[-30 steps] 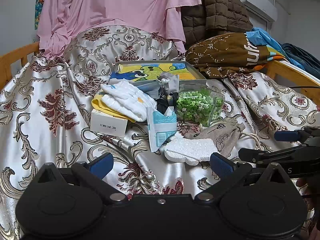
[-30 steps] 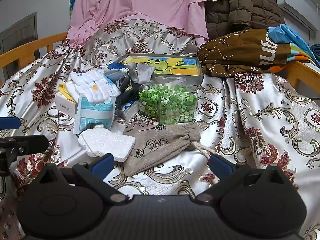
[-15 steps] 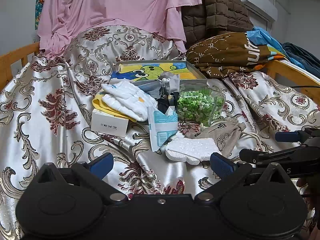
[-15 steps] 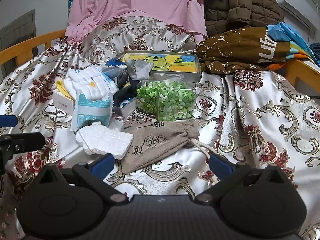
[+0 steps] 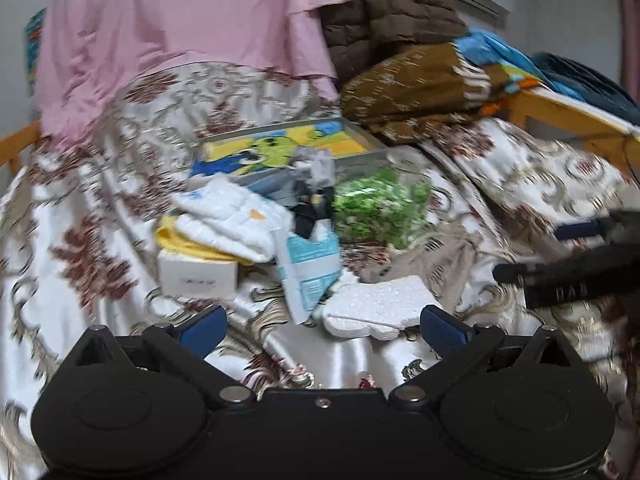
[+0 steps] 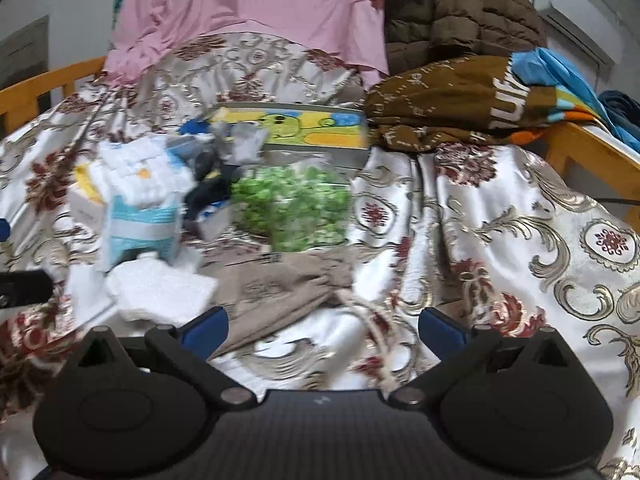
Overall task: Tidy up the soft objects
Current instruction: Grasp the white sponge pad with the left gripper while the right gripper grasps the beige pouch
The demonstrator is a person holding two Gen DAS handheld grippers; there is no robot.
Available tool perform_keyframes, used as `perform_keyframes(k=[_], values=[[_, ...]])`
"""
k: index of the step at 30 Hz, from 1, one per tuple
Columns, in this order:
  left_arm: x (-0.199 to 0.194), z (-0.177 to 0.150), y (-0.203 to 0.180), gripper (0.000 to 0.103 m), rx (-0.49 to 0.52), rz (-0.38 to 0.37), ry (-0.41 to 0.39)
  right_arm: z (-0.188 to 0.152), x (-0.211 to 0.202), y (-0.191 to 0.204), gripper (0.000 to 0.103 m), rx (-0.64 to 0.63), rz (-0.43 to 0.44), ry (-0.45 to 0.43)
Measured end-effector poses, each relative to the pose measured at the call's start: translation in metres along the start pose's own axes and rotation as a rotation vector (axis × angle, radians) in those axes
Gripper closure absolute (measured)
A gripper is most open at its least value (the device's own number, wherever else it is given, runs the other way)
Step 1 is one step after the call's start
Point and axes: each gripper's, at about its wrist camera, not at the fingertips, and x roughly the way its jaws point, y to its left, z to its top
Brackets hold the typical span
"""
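Both views have pushed in toward the pile since half a second ago and are now motion-blurred, so the white foam block (image 5: 370,306) sits right at the left gripper (image 5: 322,326) fingertips. Its blue-padded fingers (image 5: 202,326) are spread wide, gripping nothing. The right gripper (image 6: 322,326) is likewise spread, hovering over the tan drawstring pouch (image 6: 280,292), whose cord trails toward 5 o'clock. The floral satin bedspread (image 6: 500,216) covers the whole surface. At 12 o'clock of the pile lies a cartoon-printed tray (image 5: 280,148); a bag of green bits (image 5: 380,208), probably clear plastic, sits at centre; white quilted cloth (image 5: 232,220) lies at 10 o'clock. Behind hang a pink garment (image 5: 180,28) and a brown quilted jacket (image 6: 472,4); a wooden bed rail (image 6: 592,152) shows at 3 o'clock.
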Motion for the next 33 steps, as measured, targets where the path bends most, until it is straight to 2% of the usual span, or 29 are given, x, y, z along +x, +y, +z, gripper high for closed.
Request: perform_keyframes(k=[8, 13, 16, 22, 23, 25, 28, 31, 33], values=[[0.032, 0.010, -0.015, 0.001, 0.185, -0.131, 0.039, 0.005, 0.025, -0.024, 0.000, 0.001, 0.087, -0.014], [0.060, 0.018, -0.026, 0.001, 0.363, -0.190, 0.078, 0.006, 0.050, -0.027, 0.000, 0.011, 0.130, -0.018], [0.076, 0.023, -0.030, 0.001, 0.449, -0.229, 0.116, 0.006, 0.061, -0.027, 0.000, 0.010, 0.180, -0.034], [0.107, 0.025, -0.043, 0.003, 0.586, -0.325, 0.227, 0.004, 0.086, -0.026, 0.002, -0.025, 0.216, -0.034], [0.112, 0.026, -0.045, 0.004, 0.594, -0.343, 0.249, 0.004, 0.089, -0.026, 0.003, -0.023, 0.227, -0.033], [0.117, 0.026, -0.049, 0.008, 0.618, -0.363, 0.275, 0.003, 0.095, -0.025, 0.014, -0.024, 0.245, -0.014], [0.120, 0.028, -0.051, 0.014, 0.629, -0.364, 0.285, 0.000, 0.097, -0.024, 0.021, -0.029, 0.270, 0.000], [0.123, 0.025, -0.051, 0.026, 0.645, -0.338, 0.298, 0.000, 0.093, -0.023, 0.028, -0.038, 0.267, -0.012], [0.122, 0.021, -0.048, 0.038, 0.654, -0.312, 0.298, 0.001, 0.091, -0.024, 0.034, -0.033, 0.259, -0.017]])
